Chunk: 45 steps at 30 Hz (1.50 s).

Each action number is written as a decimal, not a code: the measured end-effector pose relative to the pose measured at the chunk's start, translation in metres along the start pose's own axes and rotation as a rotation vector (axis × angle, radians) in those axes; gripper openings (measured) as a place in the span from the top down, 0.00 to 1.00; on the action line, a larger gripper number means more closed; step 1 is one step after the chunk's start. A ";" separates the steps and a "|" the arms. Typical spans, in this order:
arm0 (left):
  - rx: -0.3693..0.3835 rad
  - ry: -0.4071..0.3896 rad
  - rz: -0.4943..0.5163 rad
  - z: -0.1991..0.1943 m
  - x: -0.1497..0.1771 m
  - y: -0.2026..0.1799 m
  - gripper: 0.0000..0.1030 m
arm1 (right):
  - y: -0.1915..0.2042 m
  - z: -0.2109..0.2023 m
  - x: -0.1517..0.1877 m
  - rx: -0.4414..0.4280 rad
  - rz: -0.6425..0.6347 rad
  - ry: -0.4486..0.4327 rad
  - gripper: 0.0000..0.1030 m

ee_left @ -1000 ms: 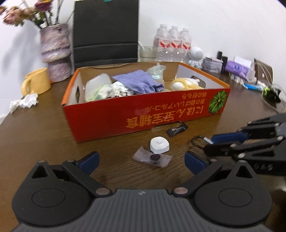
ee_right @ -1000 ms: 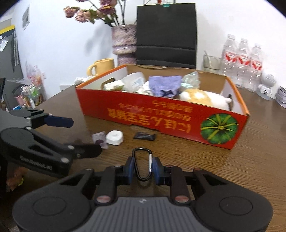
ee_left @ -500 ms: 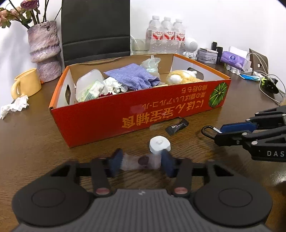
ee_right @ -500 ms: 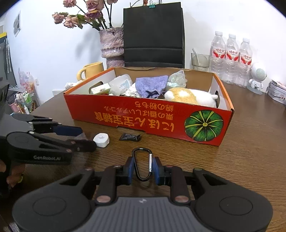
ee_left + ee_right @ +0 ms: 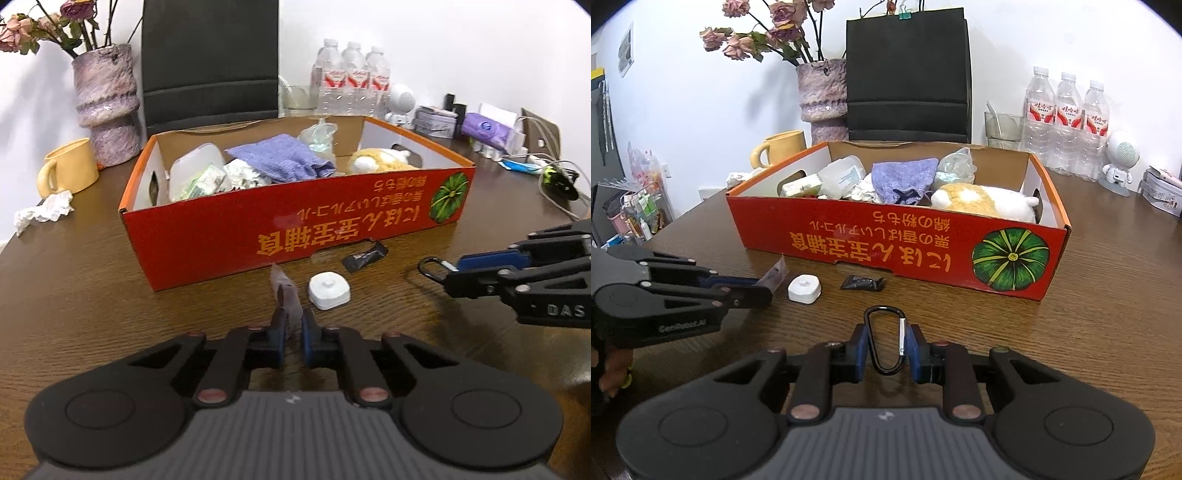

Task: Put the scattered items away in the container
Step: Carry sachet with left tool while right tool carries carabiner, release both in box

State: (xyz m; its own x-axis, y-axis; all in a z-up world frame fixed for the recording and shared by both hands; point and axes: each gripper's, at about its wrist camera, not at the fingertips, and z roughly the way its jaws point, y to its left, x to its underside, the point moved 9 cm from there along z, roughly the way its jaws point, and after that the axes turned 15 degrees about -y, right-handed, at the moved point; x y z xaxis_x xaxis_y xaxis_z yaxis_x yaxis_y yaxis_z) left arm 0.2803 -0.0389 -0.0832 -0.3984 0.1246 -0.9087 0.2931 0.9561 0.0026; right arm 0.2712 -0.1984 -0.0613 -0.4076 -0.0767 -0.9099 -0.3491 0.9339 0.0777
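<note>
Between left gripper [image 5: 291,334] pads: small clear packet [image 5: 286,295], w/ box [image 5: 295,229] ahead.

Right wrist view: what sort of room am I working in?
Probably an office or meeting room: a wooden table, a black chair behind it, bottled water and a vase of dried flowers.

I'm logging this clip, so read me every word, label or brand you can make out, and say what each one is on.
"DAS", cut off: side of the right hand-held gripper.
"GenRobot.AI": side of the left hand-held gripper.
Large yellow Japanese print, upside down, beside a green pumpkin picture: front of the red box; I can't transcribe it reliably.
Red labels on the water bottles: too small.
</note>
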 end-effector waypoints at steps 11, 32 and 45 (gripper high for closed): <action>-0.083 -0.009 -0.006 0.029 -0.011 0.009 0.70 | -0.001 -0.007 0.003 -0.001 0.011 -0.002 0.79; -0.070 -0.101 -0.017 -0.016 -0.032 0.002 0.83 | 0.000 -0.014 -0.016 -0.031 0.032 -0.048 0.79; -0.058 -0.308 0.016 -0.017 -0.128 -0.004 0.83 | -0.011 -0.010 -0.119 0.003 -0.005 -0.242 0.79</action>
State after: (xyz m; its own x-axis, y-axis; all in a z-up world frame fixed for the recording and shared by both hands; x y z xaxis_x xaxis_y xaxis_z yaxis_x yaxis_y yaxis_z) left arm 0.3150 -0.0543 0.0404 -0.1093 0.0614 -0.9921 0.2440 0.9692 0.0331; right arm 0.3145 -0.2028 0.0501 -0.1911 0.0041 -0.9816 -0.3481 0.9347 0.0717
